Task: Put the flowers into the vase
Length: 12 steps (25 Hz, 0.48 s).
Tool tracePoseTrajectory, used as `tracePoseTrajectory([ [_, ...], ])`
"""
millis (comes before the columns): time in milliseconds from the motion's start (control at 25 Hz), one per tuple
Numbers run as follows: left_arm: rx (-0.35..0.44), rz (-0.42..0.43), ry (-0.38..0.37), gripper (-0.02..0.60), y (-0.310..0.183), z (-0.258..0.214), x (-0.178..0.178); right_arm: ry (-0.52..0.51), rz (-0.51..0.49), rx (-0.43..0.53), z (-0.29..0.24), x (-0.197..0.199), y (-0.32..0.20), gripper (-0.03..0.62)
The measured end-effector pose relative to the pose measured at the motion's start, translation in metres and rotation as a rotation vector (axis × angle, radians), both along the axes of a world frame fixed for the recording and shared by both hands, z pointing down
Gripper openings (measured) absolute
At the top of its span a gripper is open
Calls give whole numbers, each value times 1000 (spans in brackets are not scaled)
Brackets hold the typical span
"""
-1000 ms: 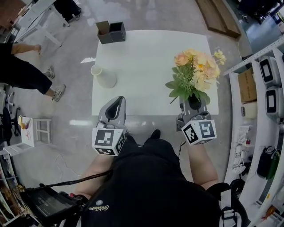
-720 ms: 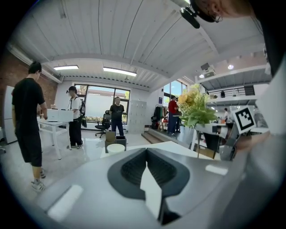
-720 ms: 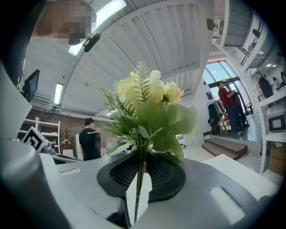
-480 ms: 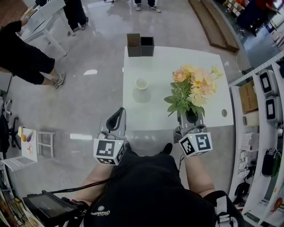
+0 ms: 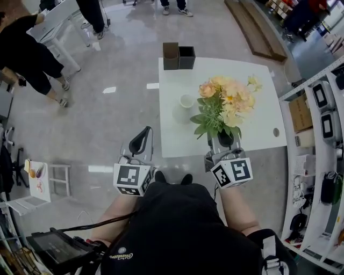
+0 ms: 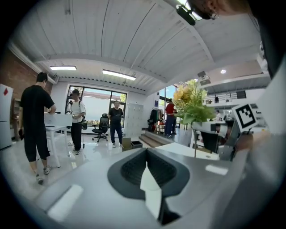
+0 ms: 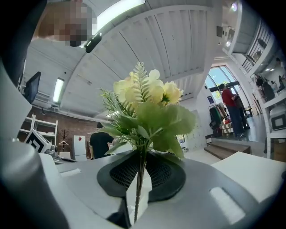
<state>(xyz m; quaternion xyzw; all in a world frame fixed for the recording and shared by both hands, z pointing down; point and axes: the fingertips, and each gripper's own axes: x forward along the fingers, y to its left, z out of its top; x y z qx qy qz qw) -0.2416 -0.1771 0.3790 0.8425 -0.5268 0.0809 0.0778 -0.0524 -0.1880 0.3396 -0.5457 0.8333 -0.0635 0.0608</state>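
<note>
A bouquet of peach and yellow flowers (image 5: 223, 105) with green leaves stands upright in my right gripper (image 5: 223, 140), which is shut on its thin stems (image 7: 138, 188) over the near edge of the white table (image 5: 258, 134). In the right gripper view the blooms (image 7: 147, 100) rise straight above the right gripper (image 7: 142, 154). A small white vase (image 5: 187, 101) stands on the table just left of the bouquet. My left gripper (image 5: 141, 143) is shut and holds nothing, over the floor left of the table. The left gripper view shows the left gripper (image 6: 146, 154) and, to its right, the flowers (image 6: 191, 105).
A brown box and a black box (image 5: 179, 56) sit at the table's far edge. A small round disc (image 5: 276, 131) lies near its right edge. Shelving (image 5: 322, 113) runs along the right. People stand at the far left (image 5: 32, 48) by a white desk (image 5: 59, 16).
Both grippers have moved sideways together, and the bouquet is now much closer to the vase. The left gripper is now off the table, over the floor.
</note>
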Motion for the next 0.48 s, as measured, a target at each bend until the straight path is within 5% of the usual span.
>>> tracePoseTrajectory([
  [240,-24,8,10,8,7,7,7,9,-11,11,1,-2,1,51],
  [480,-31,-5,9,8,17,18,5,40,-10,128,-25,-10,-33,51],
])
